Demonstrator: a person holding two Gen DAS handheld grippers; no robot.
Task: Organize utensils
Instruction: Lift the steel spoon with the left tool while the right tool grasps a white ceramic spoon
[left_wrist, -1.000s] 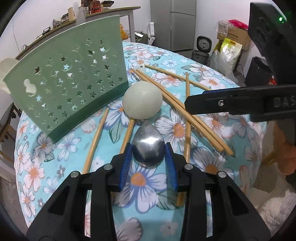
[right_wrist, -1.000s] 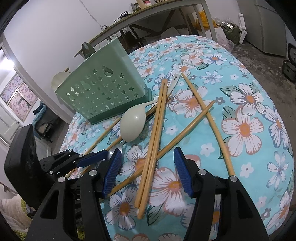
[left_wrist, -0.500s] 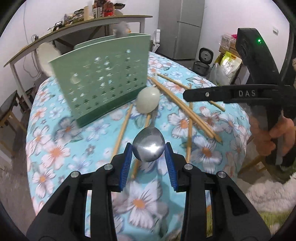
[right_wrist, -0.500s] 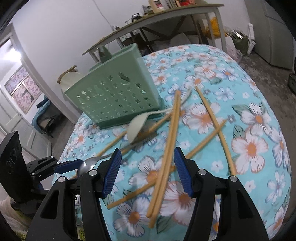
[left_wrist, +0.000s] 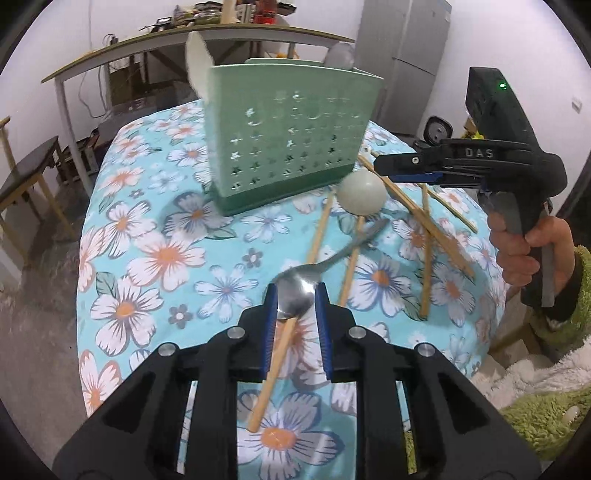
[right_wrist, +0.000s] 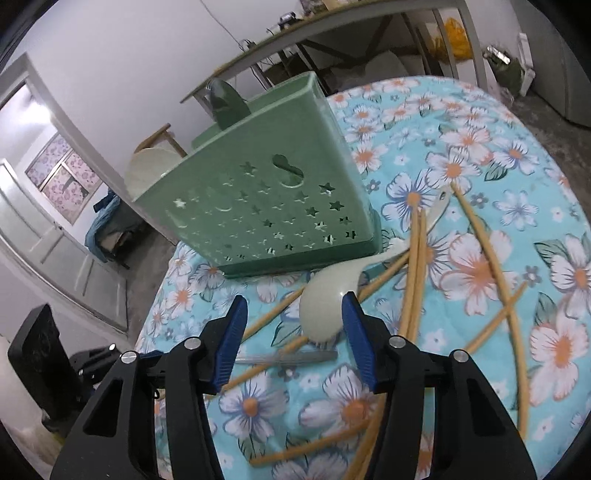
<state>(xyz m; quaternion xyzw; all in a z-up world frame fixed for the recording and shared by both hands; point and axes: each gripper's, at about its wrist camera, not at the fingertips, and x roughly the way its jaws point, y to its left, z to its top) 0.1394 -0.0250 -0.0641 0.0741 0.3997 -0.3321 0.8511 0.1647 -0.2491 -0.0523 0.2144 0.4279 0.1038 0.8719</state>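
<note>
A floral-clothed worktop (left_wrist: 155, 254) carries a green perforated utensil holder (left_wrist: 288, 136) standing upright, with bamboo chopsticks (right_wrist: 413, 269) scattered beside it. My left tongs (left_wrist: 295, 317) are closing on the bowl of a metal spoon (left_wrist: 295, 295), its handle lifted toward the holder. My right tongs (right_wrist: 291, 332) stand half open and narrowing, nothing between the pads, hovering by a pale plastic spoon (right_wrist: 325, 310) lying across the chopsticks near the holder's base.
</note>
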